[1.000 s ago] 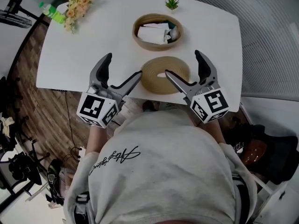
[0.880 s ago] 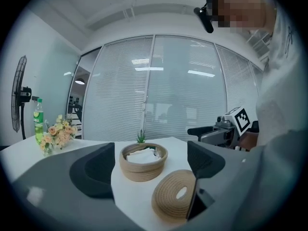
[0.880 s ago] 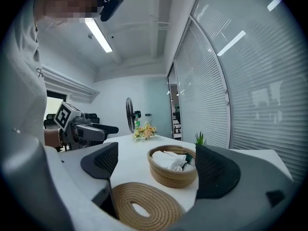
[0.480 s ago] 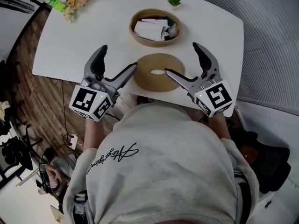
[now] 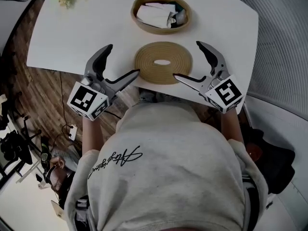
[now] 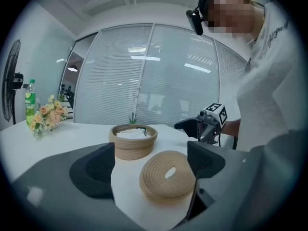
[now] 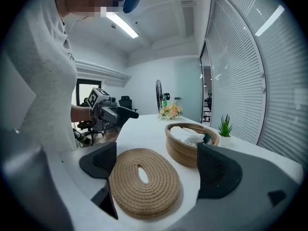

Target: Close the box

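1. The left gripper (image 5: 122, 61) has its jaws spread wide with nothing pinched. In the left gripper view (image 6: 151, 165) the pads stand well apart and don't press on anything.
2. Same deal with the right gripper (image 5: 187, 60): jaws wide and not squeezing anything, and they've just been opening a touch more. The right gripper view (image 7: 159, 165) shows only the lid lying on the table in the gap, not gripped.
3. The lid (image 5: 149, 64) is a flat coiled-rope disc with a slot in the middle, lying flat on the white table (image 5: 82, 28). It sits between the two grippers, with each one's inner jaw tip just beside its near edge. I can't tell if either tip actually touches it.
4. From the left gripper's own view, the lid (image 6: 159, 182) is out ahead of and below the jaws, closer to the right-hand pad. From the right gripper's view, the lid (image 7: 154, 186) fills most of the gap and leans toward the left-hand pad.
5. The box (image 5: 159, 31) is a round woven basket, still uncovered, with white stuff inside. It sits beyond both sets of jaw tips, past the lid's far edge and apart from it. You can see it in both gripper views (image 6: 132, 148) (image 7: 185, 153).
6. Way out past the jaws there are flowers (image 6: 45, 119), a green bottle (image 6: 30, 97) and a little plant (image 7: 224, 126).
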Demonstrator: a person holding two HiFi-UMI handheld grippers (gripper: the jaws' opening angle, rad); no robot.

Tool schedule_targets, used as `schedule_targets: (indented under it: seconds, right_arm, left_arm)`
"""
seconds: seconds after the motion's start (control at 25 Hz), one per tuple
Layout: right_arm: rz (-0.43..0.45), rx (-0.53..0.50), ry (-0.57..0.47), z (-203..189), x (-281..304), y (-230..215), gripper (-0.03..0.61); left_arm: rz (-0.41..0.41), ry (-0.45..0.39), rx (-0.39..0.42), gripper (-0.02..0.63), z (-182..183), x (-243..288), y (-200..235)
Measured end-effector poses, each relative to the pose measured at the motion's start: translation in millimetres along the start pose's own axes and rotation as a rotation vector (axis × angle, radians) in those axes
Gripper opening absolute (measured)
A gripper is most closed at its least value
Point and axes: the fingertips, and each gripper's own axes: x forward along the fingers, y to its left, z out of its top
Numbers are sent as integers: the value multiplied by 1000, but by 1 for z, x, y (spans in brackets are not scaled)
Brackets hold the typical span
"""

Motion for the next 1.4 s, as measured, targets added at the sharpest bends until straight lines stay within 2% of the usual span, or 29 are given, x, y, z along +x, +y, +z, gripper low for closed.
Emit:
schedule_targets:
  seconds: [0.32,0.6,0.96,1.12,1.4]
  right_arm:
    - [124,-15,73,-35,-3,11,518]
    - [150,-37,185,-74,-1,14,528]
    - [205,-77,270,-108,-2,17,544]
    - [208,-106,295,-114,0,16,546]
    - [241,-137,342,-123,8,20,551]
  left_arm:
    - [-101,135,79,456,-41,-1,-5]
    - [-169,250,158,456,-71,8,-14]
    - [-270,298,203,456,-96,18,-20]
    - [-304,355,258,457,-105,24,-26]
    - [-343,423,293,462,-117,33,-31]
